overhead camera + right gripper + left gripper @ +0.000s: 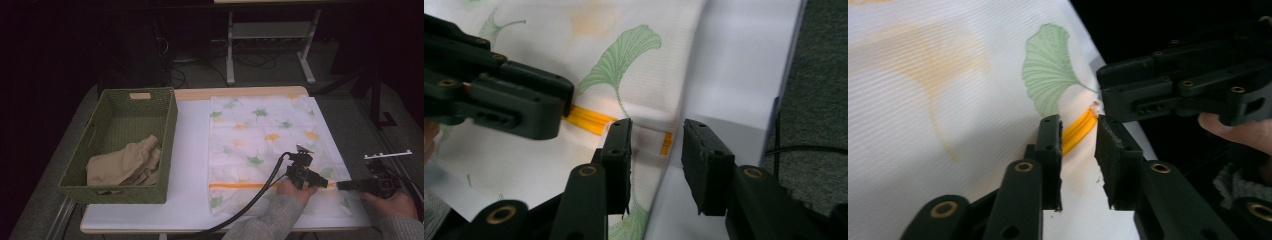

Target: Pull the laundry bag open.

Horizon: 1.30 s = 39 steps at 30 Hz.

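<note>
Laundry bag (pixel 270 150): I see it flat on the white table (pixel 192 150), with the green basket (pixel 120 145) well apart at 9 o'clock.
Orange zipper (pixel 240 185): it runs across the bag's near part.
Left gripper (pixel 1078 137): jaws apart – the zipper's end lies between them, unpressed.
Right gripper (pixel 656 145): jaws apart over the bag's edge, the zipper's end tab (pixel 649 140) in the gap.
Beige cloth (pixel 127 162): inside the basket.

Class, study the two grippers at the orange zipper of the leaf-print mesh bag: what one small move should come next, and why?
Probably the left gripper should close on the orange zipper, likely at its pull. Its jaws straddle the zipper's end but do not yet press it. The right gripper stands open over the bag's edge tab, apparently placed to hold the cloth steady.
</note>
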Each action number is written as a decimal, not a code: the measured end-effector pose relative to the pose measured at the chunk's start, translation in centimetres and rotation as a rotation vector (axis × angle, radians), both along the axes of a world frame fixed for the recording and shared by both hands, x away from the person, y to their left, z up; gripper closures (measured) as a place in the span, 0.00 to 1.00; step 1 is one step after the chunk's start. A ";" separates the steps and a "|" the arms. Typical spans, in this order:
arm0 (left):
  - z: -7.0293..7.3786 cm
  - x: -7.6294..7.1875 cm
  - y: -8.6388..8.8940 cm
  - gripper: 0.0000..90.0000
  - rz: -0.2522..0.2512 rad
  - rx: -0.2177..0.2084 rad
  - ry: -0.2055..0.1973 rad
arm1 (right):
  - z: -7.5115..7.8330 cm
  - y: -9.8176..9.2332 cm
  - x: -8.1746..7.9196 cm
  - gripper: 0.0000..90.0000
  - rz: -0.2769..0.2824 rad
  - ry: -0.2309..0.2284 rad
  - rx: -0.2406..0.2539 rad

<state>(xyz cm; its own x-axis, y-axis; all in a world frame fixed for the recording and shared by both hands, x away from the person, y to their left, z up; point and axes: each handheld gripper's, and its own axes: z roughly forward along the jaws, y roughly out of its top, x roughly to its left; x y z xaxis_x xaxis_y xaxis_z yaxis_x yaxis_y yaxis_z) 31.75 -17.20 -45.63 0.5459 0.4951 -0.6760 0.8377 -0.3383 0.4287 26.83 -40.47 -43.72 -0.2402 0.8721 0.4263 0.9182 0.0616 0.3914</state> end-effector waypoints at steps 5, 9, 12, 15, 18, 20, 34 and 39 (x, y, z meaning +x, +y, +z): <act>-0.7 0.1 0.0 0.82 -0.002 0.003 0.024 | -0.1 0.1 0.1 0.70 -0.002 -0.002 0.003; -0.8 0.1 -0.1 0.83 -0.004 -0.004 0.024 | -0.2 0.2 0.1 0.70 0.000 -0.008 0.002; -0.9 0.0 -0.2 0.85 -0.002 -0.004 0.022 | -0.2 0.4 0.1 0.70 -0.007 -0.010 -0.002; -1.0 0.0 -0.2 0.85 0.001 -0.009 0.023 | -0.2 0.6 0.0 0.78 -0.009 -0.023 -0.031; -1.0 0.0 -0.2 0.85 0.004 -0.014 0.022 | -0.2 0.7 -0.1 0.86 -0.012 -0.033 -0.060; -1.0 0.0 -0.2 0.85 0.006 -0.014 0.020 | -0.1 0.7 -0.1 0.89 -0.006 -0.034 -0.061; -1.1 -0.1 -0.1 0.87 0.012 -0.018 0.018 | 0.1 0.2 -0.3 0.83 0.041 -0.062 0.103; -1.1 0.0 -0.1 0.87 0.011 -0.019 0.019 | -0.4 0.4 0.1 0.79 0.040 -0.040 0.089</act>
<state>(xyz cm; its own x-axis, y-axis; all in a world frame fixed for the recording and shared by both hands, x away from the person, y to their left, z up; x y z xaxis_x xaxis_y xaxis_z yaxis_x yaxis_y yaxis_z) 31.72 -17.28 -46.76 0.5273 0.4881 -0.6955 0.8494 -0.3213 0.4186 26.94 -40.11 -44.10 -0.2930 0.8204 0.4910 0.8990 0.0615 0.4336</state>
